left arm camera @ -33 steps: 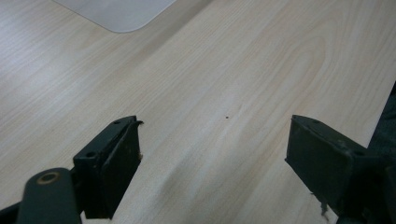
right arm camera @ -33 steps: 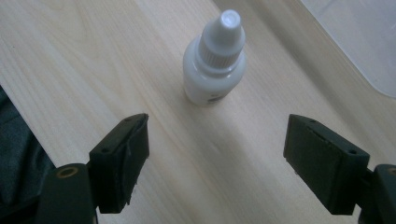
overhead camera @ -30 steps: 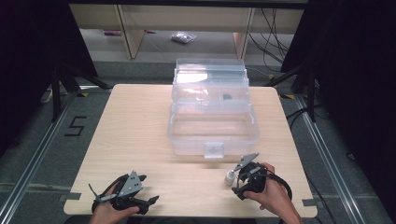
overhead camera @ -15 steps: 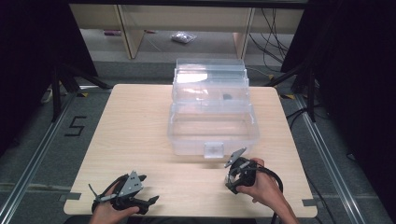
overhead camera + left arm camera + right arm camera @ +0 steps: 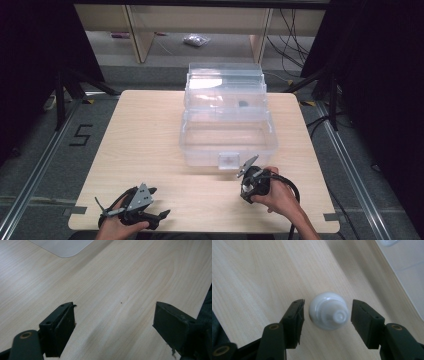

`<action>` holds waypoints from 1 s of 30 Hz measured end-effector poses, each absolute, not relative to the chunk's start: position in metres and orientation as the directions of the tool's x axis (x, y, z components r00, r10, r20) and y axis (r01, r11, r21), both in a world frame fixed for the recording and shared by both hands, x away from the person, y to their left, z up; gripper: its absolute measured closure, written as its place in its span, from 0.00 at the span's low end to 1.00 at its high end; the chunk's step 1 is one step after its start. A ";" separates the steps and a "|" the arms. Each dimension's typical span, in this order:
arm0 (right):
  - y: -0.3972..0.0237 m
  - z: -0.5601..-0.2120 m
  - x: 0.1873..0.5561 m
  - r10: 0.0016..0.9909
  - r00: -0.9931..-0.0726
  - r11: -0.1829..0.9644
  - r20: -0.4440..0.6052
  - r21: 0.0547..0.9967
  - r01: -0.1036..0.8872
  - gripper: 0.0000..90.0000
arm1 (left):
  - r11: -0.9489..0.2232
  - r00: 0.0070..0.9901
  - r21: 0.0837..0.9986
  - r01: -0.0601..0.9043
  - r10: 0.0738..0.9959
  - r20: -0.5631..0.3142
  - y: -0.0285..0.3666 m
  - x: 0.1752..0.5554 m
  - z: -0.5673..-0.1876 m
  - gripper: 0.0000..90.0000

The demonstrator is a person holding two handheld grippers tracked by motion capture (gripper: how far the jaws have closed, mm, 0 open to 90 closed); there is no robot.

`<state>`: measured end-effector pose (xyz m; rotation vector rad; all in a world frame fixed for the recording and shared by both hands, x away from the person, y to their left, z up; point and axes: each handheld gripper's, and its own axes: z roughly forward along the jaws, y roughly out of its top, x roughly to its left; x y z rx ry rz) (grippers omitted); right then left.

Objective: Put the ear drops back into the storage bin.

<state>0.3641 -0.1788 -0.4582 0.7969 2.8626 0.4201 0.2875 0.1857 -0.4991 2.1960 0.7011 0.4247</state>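
A small white round-bodied bottle with a narrow neck stands on the wooden table, seen from above. My right gripper points down over it with one jaw on each side. The jaws have just been closing, and thin gaps still separate the pads from the bottle. In the high view my right gripper hangs just in front of a clear plastic box and covers the bottle. My left gripper rests near the table's front left edge, wide open with nothing in it.
The clear box has its lid raised and a latch facing the person; a small dark item lies in its upper tray. Its corner and edge show in the gripper views. Shelving and cables stand beyond the table.
My right hand has moved left over the white bottle, which lay bare beside the gripper before, and its jaws have narrowed around it. The left hand has kept still.
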 end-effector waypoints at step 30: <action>-0.168 -0.445 0.371 0.467 -0.882 0.864 -0.055 0.242 0.442 0.67 | -0.533 0.791 0.771 0.348 0.608 0.063 0.185 0.287 -0.500 0.20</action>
